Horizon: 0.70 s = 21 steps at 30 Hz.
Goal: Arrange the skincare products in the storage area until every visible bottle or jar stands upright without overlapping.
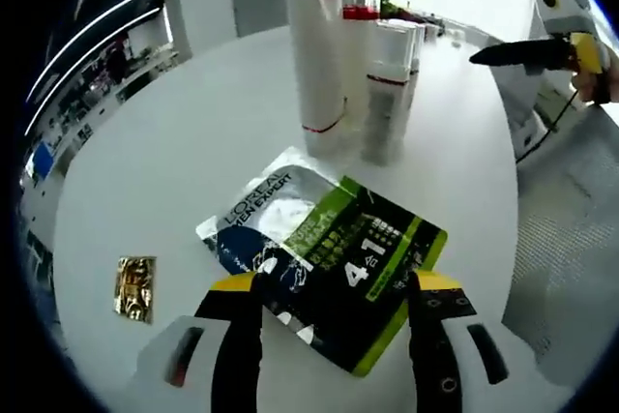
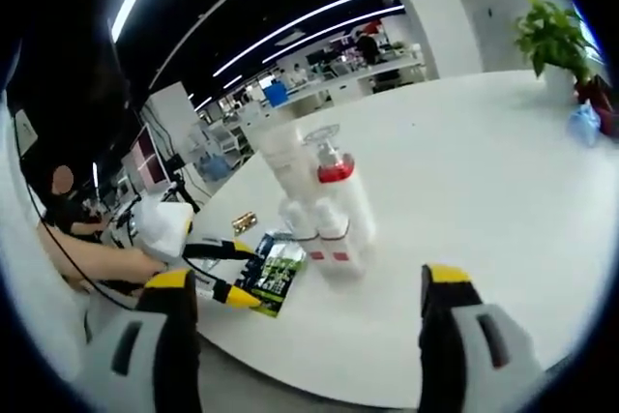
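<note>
Right gripper (image 2: 305, 311) fingers spread wide, empty — bottles (image 2: 324, 205) upright, clustered on white worktop (image 2: 464, 162); left gripper (image 2: 232, 273) at sachet (image 2: 273, 276).

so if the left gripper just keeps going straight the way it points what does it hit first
Most likely the flat sachet pack, lying on the table just ahead of the open left gripper. The upright white bottles stand farther along that line. Depth is uncertain.

White round table (image 2: 484, 191), ceiling light strips (image 2: 300, 21), potted plant (image 2: 553, 38)
</note>
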{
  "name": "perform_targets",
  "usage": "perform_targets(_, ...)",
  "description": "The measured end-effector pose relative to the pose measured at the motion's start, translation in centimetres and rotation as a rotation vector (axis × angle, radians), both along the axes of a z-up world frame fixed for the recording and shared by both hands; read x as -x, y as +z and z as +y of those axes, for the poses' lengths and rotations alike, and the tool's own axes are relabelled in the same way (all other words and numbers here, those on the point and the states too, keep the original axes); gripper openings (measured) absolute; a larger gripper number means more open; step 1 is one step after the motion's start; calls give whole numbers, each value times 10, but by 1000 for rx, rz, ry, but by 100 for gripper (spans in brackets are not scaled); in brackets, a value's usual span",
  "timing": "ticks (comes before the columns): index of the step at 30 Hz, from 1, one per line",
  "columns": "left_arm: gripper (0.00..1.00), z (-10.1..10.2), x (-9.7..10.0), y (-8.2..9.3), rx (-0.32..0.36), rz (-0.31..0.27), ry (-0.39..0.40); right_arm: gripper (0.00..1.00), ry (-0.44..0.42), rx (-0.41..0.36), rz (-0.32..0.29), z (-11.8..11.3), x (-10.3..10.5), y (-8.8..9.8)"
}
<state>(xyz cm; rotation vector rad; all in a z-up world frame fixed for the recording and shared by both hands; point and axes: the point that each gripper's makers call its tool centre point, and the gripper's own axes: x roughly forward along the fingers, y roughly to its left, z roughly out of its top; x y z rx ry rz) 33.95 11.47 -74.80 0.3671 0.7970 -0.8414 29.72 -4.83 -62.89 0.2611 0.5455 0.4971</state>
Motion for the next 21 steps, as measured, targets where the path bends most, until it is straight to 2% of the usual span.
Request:
perform_targets(16,58,-1,1,1,2,-8,36,97,7,0,-10,1,0,1)
perform_targets(21,61,-3,4,7,-6,-39,18,98,24,-2,-12,4,1,2)
